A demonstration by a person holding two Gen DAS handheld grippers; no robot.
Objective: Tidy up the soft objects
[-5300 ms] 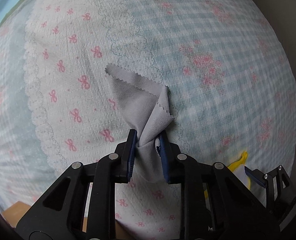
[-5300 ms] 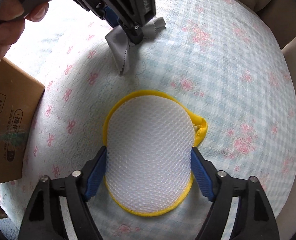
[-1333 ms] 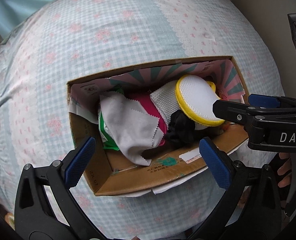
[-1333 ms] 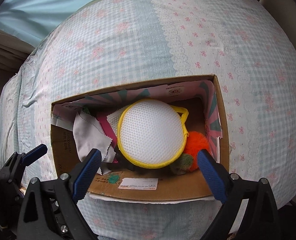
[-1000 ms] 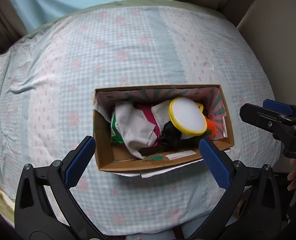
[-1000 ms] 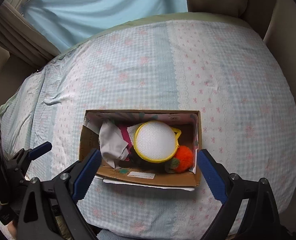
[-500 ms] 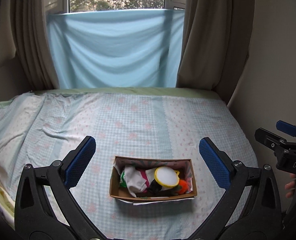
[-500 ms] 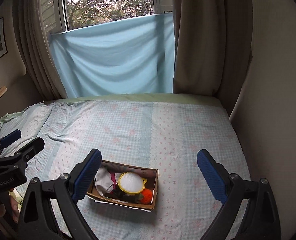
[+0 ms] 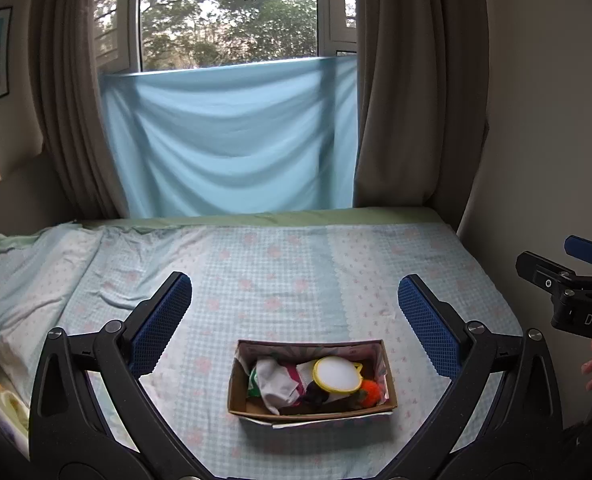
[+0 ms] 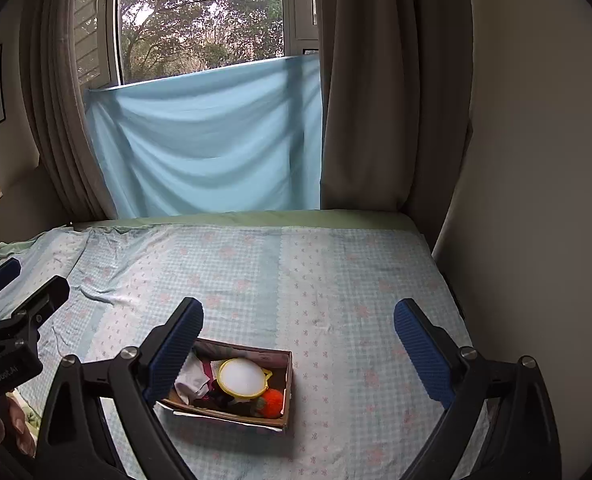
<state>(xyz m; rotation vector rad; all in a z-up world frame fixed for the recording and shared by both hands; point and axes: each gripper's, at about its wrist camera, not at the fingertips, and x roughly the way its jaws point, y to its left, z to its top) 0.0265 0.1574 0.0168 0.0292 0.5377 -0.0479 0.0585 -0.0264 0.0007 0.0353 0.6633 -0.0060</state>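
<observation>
1. Grippers: left gripper (image 9: 296, 320) and right gripper (image 10: 298, 344) both released, blue-padded jaws spread wide, nothing between them, held high above the bed.
2. Open brown cardboard box (image 9: 251, 406) sits on the pale blue checked bedsheet (image 9: 279, 272), near edge, roughly centre.
3. Box contents: round white mesh pad with yellow rim (image 9: 336, 374) on top; grey cloth (image 9: 273, 380) to its left; orange fuzzy ball (image 10: 272, 399) to its right.
4. Far side: light blue sheet (image 10: 207, 140) hung across the window.
</observation>
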